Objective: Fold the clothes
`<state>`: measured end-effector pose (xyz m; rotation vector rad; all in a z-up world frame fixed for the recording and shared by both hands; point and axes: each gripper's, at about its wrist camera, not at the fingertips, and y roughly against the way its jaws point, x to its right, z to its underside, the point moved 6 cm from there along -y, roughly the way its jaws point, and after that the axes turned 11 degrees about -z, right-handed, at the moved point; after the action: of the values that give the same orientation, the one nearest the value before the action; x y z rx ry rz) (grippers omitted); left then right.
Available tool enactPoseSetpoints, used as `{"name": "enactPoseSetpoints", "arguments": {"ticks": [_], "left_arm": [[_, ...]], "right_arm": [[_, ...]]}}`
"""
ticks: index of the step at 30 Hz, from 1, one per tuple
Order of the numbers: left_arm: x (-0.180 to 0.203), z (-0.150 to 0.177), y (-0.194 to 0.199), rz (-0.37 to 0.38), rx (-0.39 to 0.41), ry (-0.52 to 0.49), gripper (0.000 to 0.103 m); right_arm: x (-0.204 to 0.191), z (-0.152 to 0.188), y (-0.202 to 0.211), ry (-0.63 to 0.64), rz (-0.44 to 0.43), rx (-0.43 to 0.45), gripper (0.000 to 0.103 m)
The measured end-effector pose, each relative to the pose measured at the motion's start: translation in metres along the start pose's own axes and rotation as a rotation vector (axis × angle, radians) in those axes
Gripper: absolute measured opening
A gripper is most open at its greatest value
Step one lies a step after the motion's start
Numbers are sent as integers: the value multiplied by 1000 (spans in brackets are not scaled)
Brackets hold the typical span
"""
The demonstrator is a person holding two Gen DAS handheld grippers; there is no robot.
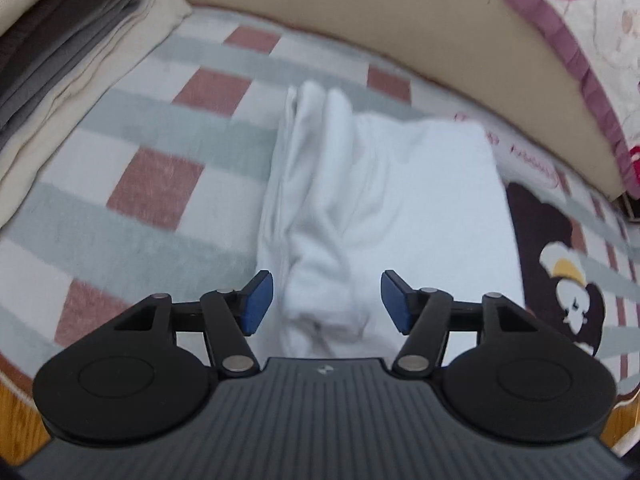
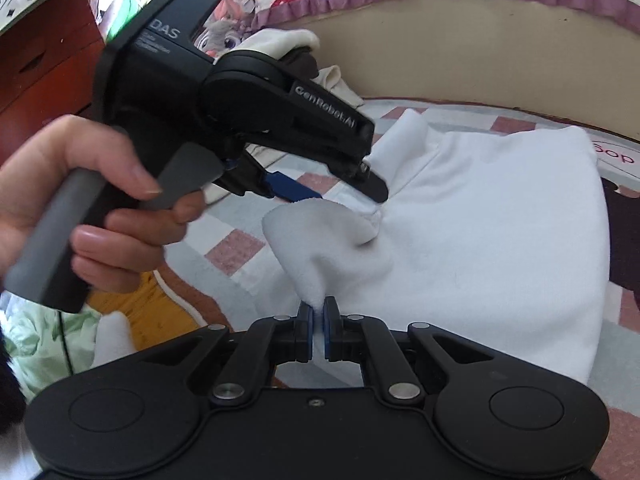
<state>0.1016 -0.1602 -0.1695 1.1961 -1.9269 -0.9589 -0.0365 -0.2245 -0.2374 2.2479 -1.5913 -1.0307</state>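
Item: white garment [image 2: 500, 232], soft fleece-like cloth, part folded, lying on a checked blanket [image 1: 160, 184] of grey-green, white and dusty-red squares, beside a beige padded edge [image 1: 400, 32].

Right gripper [image 2: 319, 320]: jaws together, clamped on a raised flap of the garment at its near edge; the cloth peaks up from the pinch.

Left gripper [image 1: 327, 300]: jaws apart, empty, pointing down over a bunched ridge of cloth near the garment's left side. Held in a person's hand [image 2: 92, 208]; in the right wrist view its tip sits at a gathered crease.

Nearby: stack of folded clothes [image 1: 52, 72] at the blanket's far left; patterned quilt [image 1: 580, 40] behind.

Step, as judged: mid-fold, one corner lifted, second hold being sought.

Next move calls for: left jaws closing on the ridge, then both grips carrying the flap across evenly.
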Motion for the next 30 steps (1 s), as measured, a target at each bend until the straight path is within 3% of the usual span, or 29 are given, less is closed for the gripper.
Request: {"name": "enactPoseSetpoints", "arguments": {"ticks": [1, 2, 5, 8, 10, 12, 14, 15, 17, 18, 20, 21, 22, 24, 26, 30], "left_arm": [[2, -3, 1, 4, 21, -10, 19], [5, -5, 5, -16, 52, -34, 1], [8, -18, 34, -92, 197, -58, 2], [-18, -17, 31, -117, 160, 39, 3], [-37, -4, 4, -267, 64, 26, 2], [-48, 5, -8, -382, 27, 11, 3], [-50, 1, -2, -294, 61, 91, 3], [-47, -5, 5, -248, 89, 111, 5], [-38, -13, 19, -186, 146, 88, 8], [-33, -18, 26, -155, 174, 76, 16], [-17, -20, 29, -50, 157, 38, 32], [-9, -17, 26, 7, 123, 16, 35], [-1, -13, 21, 27, 94, -10, 35], [13, -4, 9, -41, 43, -63, 35], [11, 6, -4, -173, 0, -83, 35], [0, 23, -25, -386, -64, -93, 39]], "right_arm": [[0, -2, 2, 3, 0, 10, 7], [-1, -3, 3, 9, -2, 20, 7], [-8, -9, 12, 35, -40, 68, 8], [-10, -7, 2, 64, -26, 24, 8], [-11, 4, -16, 110, 32, -63, 8], [-14, 17, -27, 147, 58, -136, 14], [-18, 21, -25, 109, -2, -155, 16], [-18, 17, -19, 51, -72, -154, 16], [-17, 2, -5, -67, -232, -157, 15], [-16, -9, 7, -78, -259, -143, 15], [-8, -32, 30, -22, -197, -110, 27], [1, -43, 38, 12, -140, -97, 38], [11, -51, 44, 48, -84, -91, 41], [33, -58, 50, 127, 12, -117, 41], [52, -55, 51, 186, 98, -177, 41], [80, -26, 55, 92, 133, -295, 47]]}}
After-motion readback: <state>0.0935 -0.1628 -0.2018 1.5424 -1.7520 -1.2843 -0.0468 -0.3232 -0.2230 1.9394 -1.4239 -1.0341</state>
